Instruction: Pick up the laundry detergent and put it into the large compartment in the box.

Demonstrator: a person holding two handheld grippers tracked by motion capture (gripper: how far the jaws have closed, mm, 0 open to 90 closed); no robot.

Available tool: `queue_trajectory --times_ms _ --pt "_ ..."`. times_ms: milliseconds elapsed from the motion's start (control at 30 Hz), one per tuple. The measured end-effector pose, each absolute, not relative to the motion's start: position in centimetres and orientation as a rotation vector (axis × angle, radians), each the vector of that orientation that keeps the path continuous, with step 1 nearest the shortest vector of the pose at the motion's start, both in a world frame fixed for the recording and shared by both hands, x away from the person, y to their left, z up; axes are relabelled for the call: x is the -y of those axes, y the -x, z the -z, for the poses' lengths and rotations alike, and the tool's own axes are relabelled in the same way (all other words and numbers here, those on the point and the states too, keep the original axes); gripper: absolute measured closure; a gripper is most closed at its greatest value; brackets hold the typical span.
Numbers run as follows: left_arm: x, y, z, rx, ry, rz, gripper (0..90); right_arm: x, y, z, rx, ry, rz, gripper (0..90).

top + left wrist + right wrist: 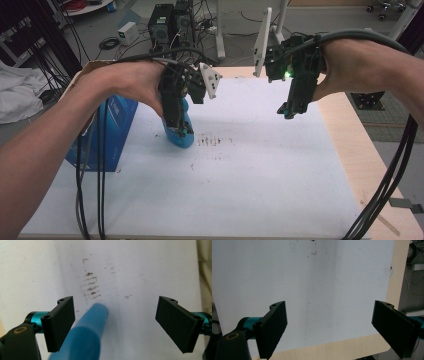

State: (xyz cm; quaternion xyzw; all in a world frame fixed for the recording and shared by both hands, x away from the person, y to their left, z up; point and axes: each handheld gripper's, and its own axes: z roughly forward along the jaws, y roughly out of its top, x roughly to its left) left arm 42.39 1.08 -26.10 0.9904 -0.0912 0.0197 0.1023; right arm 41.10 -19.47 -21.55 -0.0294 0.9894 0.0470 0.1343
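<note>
A blue tapered plastic object (181, 140) stands on the white sheet (250, 170), left of centre. My left gripper (182, 129) points down right over it, held by a hand. In the left gripper view the blue object (87, 332) rises between the wide-apart jaws, close against the left one, and my left gripper (116, 315) is open. My right gripper (290, 111) hangs above the sheet's far right part. In its own view my right gripper (329, 315) is open with nothing between the jaws, above bare sheet (312, 290).
Brown smudges (215, 141) mark the sheet just right of the blue object. A blue box (107, 132) stands at the sheet's left edge. The wooden table edge (350, 140) runs along the right. Cables trail from both grippers toward the near edge.
</note>
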Motion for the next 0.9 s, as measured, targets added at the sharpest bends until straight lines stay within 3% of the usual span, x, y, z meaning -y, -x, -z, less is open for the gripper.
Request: queue_trajectory --times_ms 900 --pt "-4.7 -46.5 27.6 0.666 -2.918 -0.021 16.1 18.9 -40.8 22.2 -2.855 0.13 -0.106 12.2"
